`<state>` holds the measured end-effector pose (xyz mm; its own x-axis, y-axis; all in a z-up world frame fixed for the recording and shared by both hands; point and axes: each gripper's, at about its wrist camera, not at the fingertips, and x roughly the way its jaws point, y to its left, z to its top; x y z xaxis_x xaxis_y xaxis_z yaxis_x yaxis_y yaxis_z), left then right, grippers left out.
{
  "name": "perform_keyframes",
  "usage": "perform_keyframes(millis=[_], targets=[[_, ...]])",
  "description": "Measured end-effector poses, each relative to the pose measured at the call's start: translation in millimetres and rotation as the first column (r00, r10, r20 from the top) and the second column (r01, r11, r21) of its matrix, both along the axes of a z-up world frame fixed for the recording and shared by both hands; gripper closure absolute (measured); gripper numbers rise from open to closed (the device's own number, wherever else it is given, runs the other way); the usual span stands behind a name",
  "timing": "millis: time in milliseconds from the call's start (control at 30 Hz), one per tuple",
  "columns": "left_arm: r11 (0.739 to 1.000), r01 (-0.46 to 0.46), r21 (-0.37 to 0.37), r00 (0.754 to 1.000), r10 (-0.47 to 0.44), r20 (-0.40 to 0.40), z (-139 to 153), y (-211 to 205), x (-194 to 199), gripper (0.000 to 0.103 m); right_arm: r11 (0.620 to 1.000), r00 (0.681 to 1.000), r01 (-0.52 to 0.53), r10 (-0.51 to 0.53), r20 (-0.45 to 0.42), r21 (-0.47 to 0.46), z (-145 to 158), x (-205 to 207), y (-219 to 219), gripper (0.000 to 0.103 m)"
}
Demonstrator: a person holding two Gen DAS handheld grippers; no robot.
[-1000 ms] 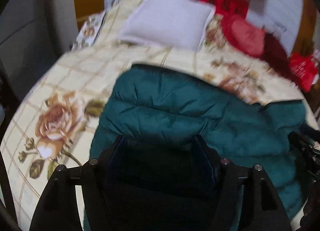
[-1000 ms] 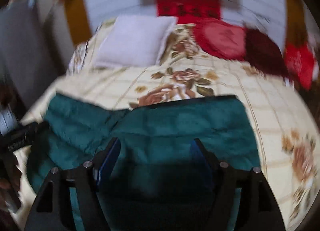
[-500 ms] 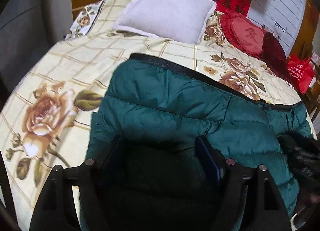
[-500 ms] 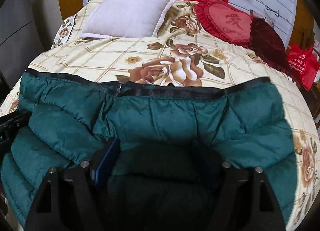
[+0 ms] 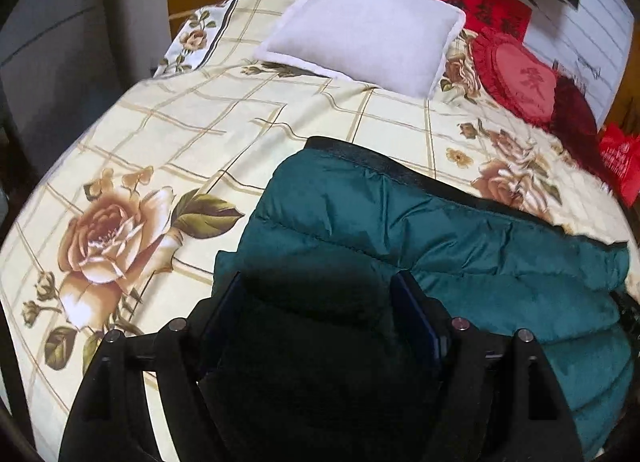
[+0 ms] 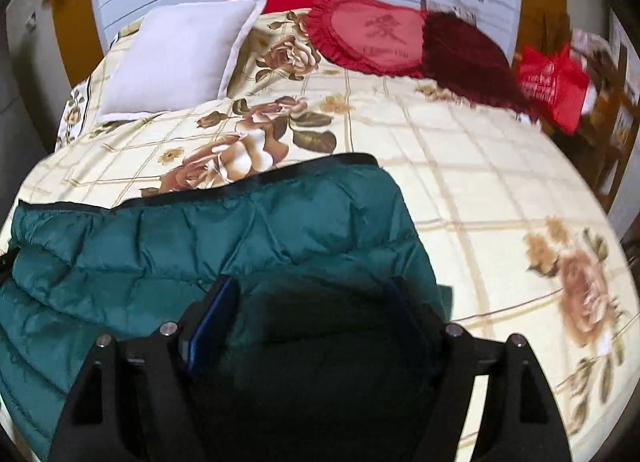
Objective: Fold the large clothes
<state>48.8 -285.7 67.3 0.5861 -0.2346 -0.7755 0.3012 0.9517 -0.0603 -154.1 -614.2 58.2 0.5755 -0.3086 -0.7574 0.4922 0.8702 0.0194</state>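
Now we hover both grippers over the green jacket (image 5: 460, 246) lying folded on the bed (image 5: 168, 133), left gripper (image 5: 316, 298) wide, right gripper (image 6: 312, 302) opening, nothing pinched; next we likely regrip an edge for another fold.

Beyond the green jacket (image 5: 460, 246), the bedspread (image 5: 192, 133) lies bare up to the white pillow (image 5: 360, 25); red cushions (image 6: 372, 33) block the far corner.

Home bedroom: bed with floral bedspread (image 5: 192, 129), white pillow (image 5: 360, 21).
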Motion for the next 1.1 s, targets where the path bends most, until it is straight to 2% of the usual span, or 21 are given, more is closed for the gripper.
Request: perform_keyframes(millis=[100, 233, 367, 467, 567, 667, 833, 967, 1100], targets=[[0.999, 0.001, 0.033, 1.000, -0.001, 0.013, -2, -5, -1, 0.023, 1.000, 1.000, 0.006, -0.006, -0.026, -0.009, -9, 6, -1, 0.018], [1.000, 0.000, 0.018, 1.000, 0.000, 0.009, -2, -3, -2, 0.023, 1.000, 0.997, -0.011, 0.009, -0.070, -0.024, 1, 6, 5, 0.018], [1.000, -0.001, 0.008, 1.000, 0.001, 0.013, -3, -3, -3, 0.023, 0.997, 0.997, -0.074, 0.074, 0.024, 0.003, 35, -26, 25, 0.018], [1.000, -0.001, 0.001, 1.000, 0.001, 0.015, -3, 0, -3, 0.023, 0.990, 0.990, -0.137, 0.137, 0.028, 0.019, 46, -50, 45, 0.018], [1.000, -0.001, -0.007, 1.000, 0.001, 0.021, -4, 2, -3, 0.023, 0.982, 0.982, -0.187, 0.187, 0.009, -0.002, 39, -69, 62, 0.018], [1.000, -0.002, -0.008, 1.000, 0.002, 0.029, -5, 3, -4, 0.023, 0.981, 0.981, -0.194, 0.193, -0.034, -0.003, 16, -74, 64, 0.017], [1.000, -0.003, -0.006, 1.000, 0.003, 0.031, -4, 2, -5, 0.023, 0.985, 0.985, -0.173, 0.173, -0.016, -0.019, -2, -69, 59, 0.006], [0.998, 0.002, -0.056, 0.999, 0.000, 0.037, 6, 13, -18, 0.023, 0.985, 0.985, -0.172, 0.171, -0.034, -0.017, 11, -73, 60, 0.006], [0.994, 0.042, -0.100, 0.998, -0.036, 0.055, 21, 30, -44, 0.024, 0.984, 0.985, -0.174, 0.175, 0.002, -0.025, 30, -100, 65, 0.007]])
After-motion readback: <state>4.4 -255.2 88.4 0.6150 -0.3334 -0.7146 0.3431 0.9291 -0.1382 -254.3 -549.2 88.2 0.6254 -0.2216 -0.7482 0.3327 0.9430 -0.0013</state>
